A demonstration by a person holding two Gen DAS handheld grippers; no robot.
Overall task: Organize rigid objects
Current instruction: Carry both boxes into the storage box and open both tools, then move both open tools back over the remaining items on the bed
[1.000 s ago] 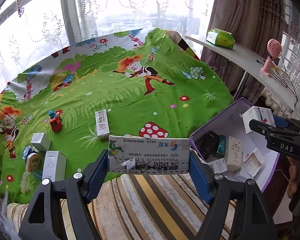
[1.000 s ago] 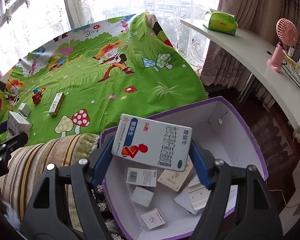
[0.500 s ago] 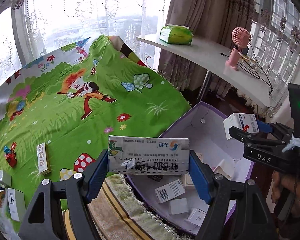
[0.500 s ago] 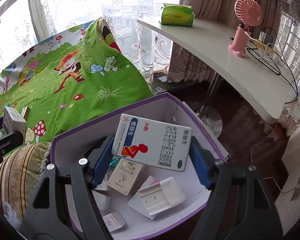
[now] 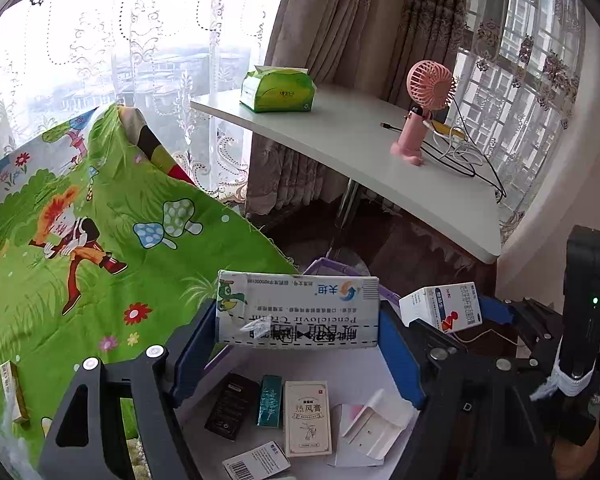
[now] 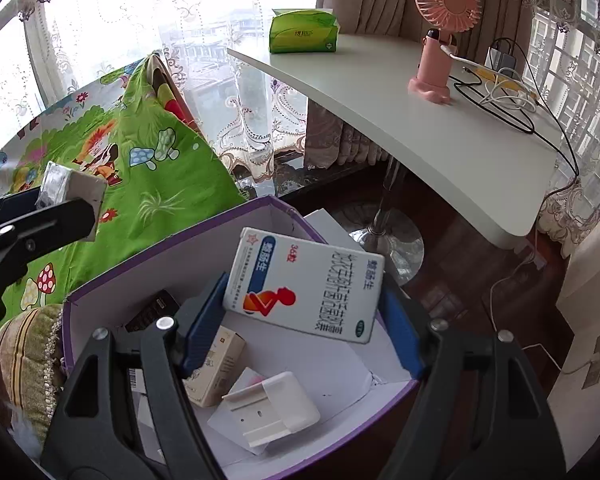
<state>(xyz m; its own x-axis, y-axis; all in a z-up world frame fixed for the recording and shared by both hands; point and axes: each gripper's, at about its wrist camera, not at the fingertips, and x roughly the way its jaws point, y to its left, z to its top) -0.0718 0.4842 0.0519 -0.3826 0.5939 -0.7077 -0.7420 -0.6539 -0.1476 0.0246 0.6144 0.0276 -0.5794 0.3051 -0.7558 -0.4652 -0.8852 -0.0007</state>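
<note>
cream box (image 5: 298, 310) clamped crosswise in my left gripper (image 5: 300, 344), capsule box (image 6: 304, 290) pinched tilted in my right gripper (image 6: 302, 320), purple-rimmed bin (image 6: 188, 236) directly beneath both, small cartons (image 5: 307, 418) lying under the left fingers, white plastic holder (image 6: 272, 408) below the right ones

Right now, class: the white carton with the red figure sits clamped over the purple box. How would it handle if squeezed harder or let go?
The white carton probably feels light, being thin card. Its flat faces look uncrushed in the right tool, so it seems fairly stiff, though harder squeezing might dent it. Released, it would likely drop flat into the purple box without rolling.
</note>
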